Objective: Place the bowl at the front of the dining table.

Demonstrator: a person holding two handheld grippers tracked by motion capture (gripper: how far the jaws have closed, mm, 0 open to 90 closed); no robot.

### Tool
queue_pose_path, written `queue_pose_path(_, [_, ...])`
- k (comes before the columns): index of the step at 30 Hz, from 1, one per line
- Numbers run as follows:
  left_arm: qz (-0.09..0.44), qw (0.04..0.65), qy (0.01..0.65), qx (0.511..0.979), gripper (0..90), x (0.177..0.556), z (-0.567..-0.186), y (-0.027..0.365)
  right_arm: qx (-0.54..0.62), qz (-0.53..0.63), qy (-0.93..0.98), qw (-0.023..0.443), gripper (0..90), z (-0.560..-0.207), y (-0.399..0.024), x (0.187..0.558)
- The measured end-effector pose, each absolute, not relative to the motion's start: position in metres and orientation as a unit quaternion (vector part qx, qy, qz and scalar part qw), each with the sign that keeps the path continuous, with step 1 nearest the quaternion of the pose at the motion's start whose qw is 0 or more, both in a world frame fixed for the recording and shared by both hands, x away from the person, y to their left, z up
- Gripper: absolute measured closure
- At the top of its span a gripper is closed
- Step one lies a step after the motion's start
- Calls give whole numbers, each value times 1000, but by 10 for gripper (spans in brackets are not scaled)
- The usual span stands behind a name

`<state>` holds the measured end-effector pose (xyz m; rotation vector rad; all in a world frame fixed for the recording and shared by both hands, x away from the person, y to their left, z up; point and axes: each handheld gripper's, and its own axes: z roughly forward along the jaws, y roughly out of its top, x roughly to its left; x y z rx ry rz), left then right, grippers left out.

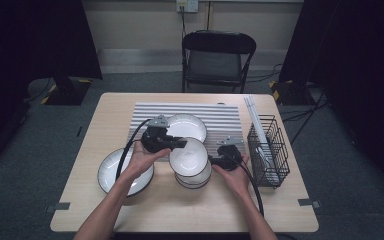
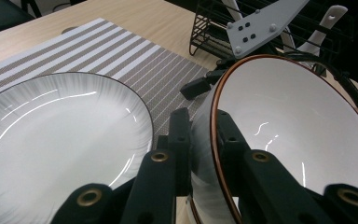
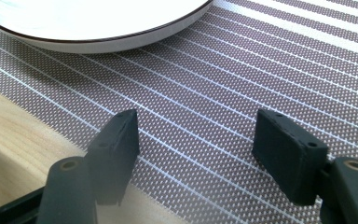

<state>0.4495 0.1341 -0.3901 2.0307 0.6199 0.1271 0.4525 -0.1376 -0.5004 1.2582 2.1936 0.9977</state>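
Observation:
A white bowl with a brown rim (image 1: 189, 156) (image 2: 289, 126) hangs just over a stack of like bowls (image 1: 194, 179) near the table's middle. My left gripper (image 1: 177, 144) (image 2: 203, 120) is shut on its near rim, one jaw inside the wall and one outside. A white ribbed plate (image 1: 186, 126) (image 2: 60, 126) (image 3: 98, 23) lies on the striped placemat (image 1: 220, 117) (image 2: 121, 56) (image 3: 214, 84) behind the bowl. My right gripper (image 1: 217, 161) (image 3: 196, 135) stands open low over the placemat's front edge, right of the bowl, with nothing between its jaws.
A larger dark-rimmed plate (image 1: 112, 167) lies at the front left under my left forearm. A black wire rack (image 1: 267, 150) (image 2: 214, 23) with white utensils stands at the right of the table (image 1: 180, 210). A black folding chair (image 1: 217, 55) stands behind.

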Motion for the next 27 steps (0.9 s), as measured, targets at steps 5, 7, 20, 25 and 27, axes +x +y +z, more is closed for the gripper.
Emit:
queue_pose_path(5, [55, 488, 251, 834, 802, 448, -387, 134, 453, 359, 789, 210, 310, -500, -138, 453])
queue_pose_path(7, [60, 487, 251, 835, 802, 449, -384, 134, 453, 359, 789, 210, 310, -500, -138, 453])
queue_pose_path(20, [70, 501, 261, 822, 801, 456, -376, 145, 452, 359, 789, 210, 310, -500, -138, 453])
queue_pose_path(25, [75, 501, 269, 819, 800, 460, -373, 150, 452, 359, 789, 210, 310, -500, -138, 453])
queue_pose_path(27, [80, 501, 274, 817, 800, 461, -370, 152, 452, 359, 789, 210, 310, -500, -138, 453])
